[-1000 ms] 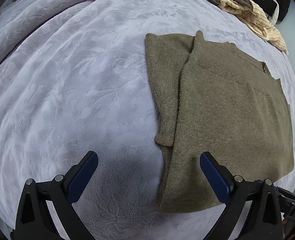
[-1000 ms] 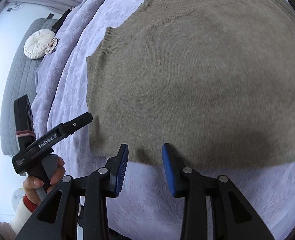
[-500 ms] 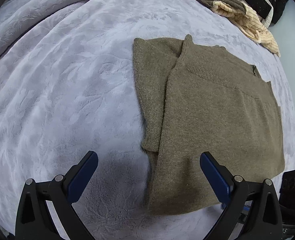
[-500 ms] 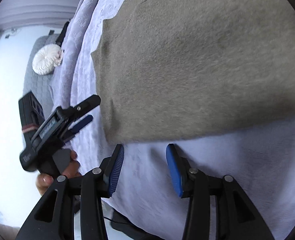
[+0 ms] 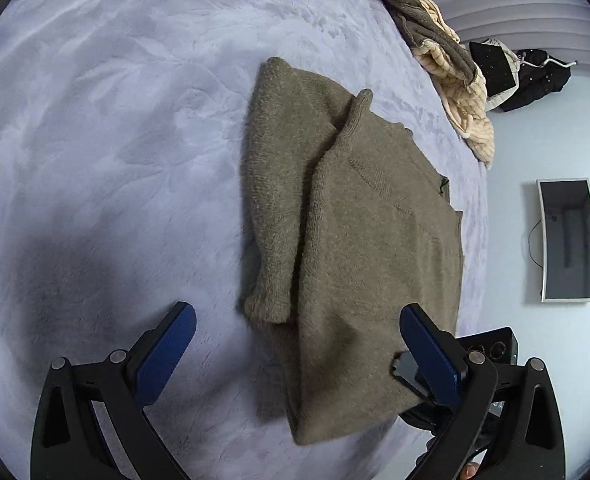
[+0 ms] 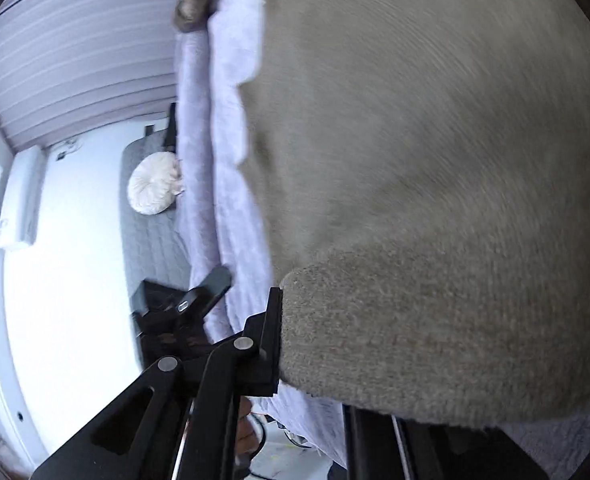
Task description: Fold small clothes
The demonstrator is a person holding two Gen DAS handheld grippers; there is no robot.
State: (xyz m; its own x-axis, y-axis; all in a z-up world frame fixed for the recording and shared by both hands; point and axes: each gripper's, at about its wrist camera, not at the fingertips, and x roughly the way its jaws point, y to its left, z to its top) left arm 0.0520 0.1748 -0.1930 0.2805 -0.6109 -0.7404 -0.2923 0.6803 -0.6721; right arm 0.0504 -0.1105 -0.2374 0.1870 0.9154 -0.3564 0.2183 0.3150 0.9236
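An olive-brown knit sweater [image 5: 375, 240] lies flat on the lavender fleece blanket [image 5: 115, 140], one sleeve folded in along its left side. My left gripper [image 5: 295, 320] is open wide just above the sweater's near left corner, its blue pads [image 5: 167, 344] not touching the cloth. The right gripper [image 6: 311, 332] is shut on the sweater's near hem [image 6: 415, 340], which bunches over the jaws and hides the right finger. In the left wrist view that gripper [image 5: 409, 374] shows dark at the hem, behind my right pad. The left gripper [image 6: 199, 300] appears in the right wrist view beside the bed edge.
A heap of cream and grey-brown knitwear [image 5: 443, 52] lies at the bed's far edge. Beyond it are a black bag [image 5: 535, 76] and a wall screen [image 5: 569, 240]. A round white cushion [image 6: 153, 188] rests on a grey quilted seat left of the bed.
The right jaws have closed on the sweater's hem, and that gripper has rolled and dropped. The left gripper has tipped down and come closer to the near corner, still open.
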